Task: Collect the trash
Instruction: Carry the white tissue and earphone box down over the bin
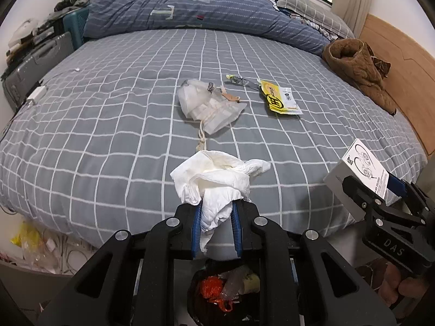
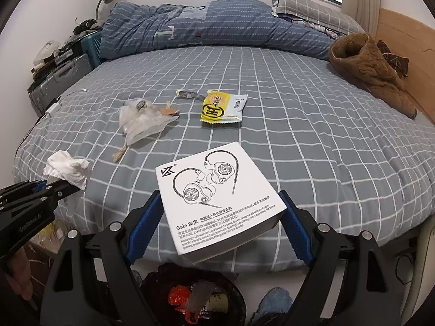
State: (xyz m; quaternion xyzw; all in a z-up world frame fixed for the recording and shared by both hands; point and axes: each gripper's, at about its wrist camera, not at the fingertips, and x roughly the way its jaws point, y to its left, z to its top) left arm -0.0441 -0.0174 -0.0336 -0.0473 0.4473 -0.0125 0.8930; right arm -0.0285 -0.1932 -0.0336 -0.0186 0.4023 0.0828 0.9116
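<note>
Tissue (image 1: 217,184) pinched in left tongs (image 1: 216,217), box (image 2: 217,198) clamped in right tongs (image 2: 220,225), past bed (image 1: 108,135) edge.

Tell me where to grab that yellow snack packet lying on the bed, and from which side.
Take the yellow snack packet by its near crimped bottom edge, coming down from above on the bin side. It lies flat on the bed sheet, so only an edge gives the fingers purchase, and that edge is clear, while a small wrapper scrap sits by its far corner.
</note>
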